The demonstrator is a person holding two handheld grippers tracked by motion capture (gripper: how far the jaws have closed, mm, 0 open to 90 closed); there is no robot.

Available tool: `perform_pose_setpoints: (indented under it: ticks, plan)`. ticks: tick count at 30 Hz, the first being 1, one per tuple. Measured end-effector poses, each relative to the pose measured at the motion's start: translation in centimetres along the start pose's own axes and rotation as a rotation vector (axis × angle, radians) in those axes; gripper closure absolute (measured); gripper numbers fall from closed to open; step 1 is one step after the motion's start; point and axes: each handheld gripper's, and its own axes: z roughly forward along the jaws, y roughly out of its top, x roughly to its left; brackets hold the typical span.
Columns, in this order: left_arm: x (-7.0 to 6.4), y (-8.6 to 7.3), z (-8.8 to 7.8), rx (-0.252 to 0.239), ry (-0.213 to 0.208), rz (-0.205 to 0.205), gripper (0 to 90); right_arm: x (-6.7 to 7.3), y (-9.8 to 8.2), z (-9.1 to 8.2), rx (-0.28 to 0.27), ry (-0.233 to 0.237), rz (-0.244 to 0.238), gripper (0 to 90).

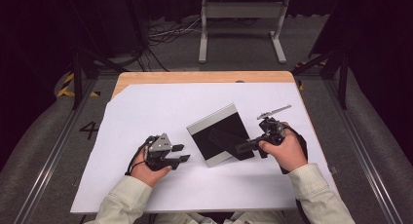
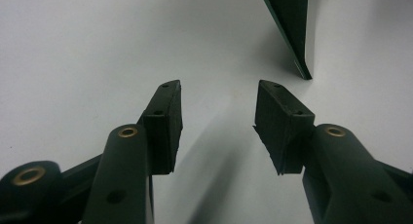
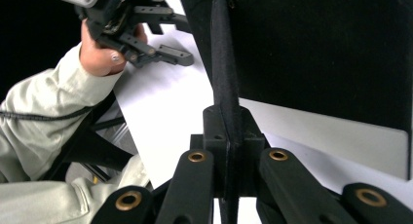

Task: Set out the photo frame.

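Black picture frame (image 1: 221,135) stands tilted mid-table, its back stand pinched in the closed right gripper (image 1: 242,147); left gripper (image 1: 182,153) rests just left of it, jaws apart, empty

Black back panel on the picture frame (image 1: 221,135), silver-white band along its edges. White sheet (image 1: 146,112) covers the tabletop (image 1: 195,77), pale wood showing at the far edge. Left tool (image 1: 181,153) black with a grey plate, right tool (image 1: 239,147) black, brass rivets. Sleeves (image 1: 122,199) pale beige.
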Motion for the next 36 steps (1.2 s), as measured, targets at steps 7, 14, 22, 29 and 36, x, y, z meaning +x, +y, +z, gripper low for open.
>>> perform_pose_setpoints:
  ticks: [7, 14, 22, 29, 36]
  plan:
    - [0.0, 0.0, 0.0, 0.0, -0.002, -0.001, 53.5, 0.9, 0.1, 0.2, -0.043, -0.004, -0.059, 87.4]
    - [0.0, 0.0, 0.1, 0.0, -0.002, 0.0, 53.4, 1.1, 0.0, 0.2, -0.135, -0.057, -0.109, 87.5]
    - [0.0, 0.0, 0.1, -0.003, -0.002, 0.0, 53.3, 0.6, -0.6, 0.6, -0.235, -0.09, -0.182, 87.5]
    - [0.0, 0.0, 0.1, -0.002, 0.0, 0.001, 53.4, -0.1, -1.4, 0.7, -0.216, -0.11, -0.235, 87.3]
    - [0.0, 0.0, 0.0, -0.004, 0.002, 0.002, 52.8, -0.5, -2.4, 0.5, -0.174, -0.12, -0.32, 87.1]
